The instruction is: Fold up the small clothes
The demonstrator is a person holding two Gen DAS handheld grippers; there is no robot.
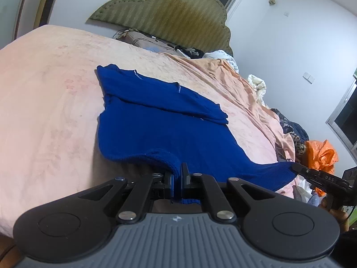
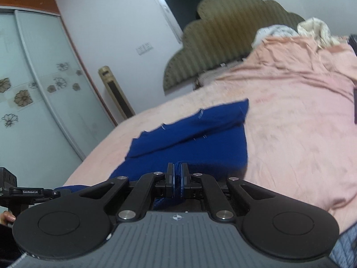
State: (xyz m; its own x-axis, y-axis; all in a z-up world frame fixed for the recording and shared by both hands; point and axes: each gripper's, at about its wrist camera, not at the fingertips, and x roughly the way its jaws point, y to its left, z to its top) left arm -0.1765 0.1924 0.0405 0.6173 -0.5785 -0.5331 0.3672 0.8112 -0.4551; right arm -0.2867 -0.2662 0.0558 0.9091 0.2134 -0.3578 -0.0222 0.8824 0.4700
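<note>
**Now: hem lifted for the fold**

Blue knit top (image 1: 160,129) lies on the pink bedspread (image 1: 44,111), near hem raised. Hem is pinched by left gripper (image 1: 177,178) and right gripper (image 2: 177,178) — jaws pressed onto fabric. Corners should be carried level toward the neckline — tension kept even.

Right gripper (image 2: 177,179) pinching blurred, seemingly knitted blue garment (image 2: 189,138)

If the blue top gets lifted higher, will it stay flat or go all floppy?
Probably floppy: the blue top already sags between the left gripper and right gripper, which pinch its near edge. It looks knitted, so it may stretch a bit. Its folded sleeve could slide open on the pink bedspread.
</note>
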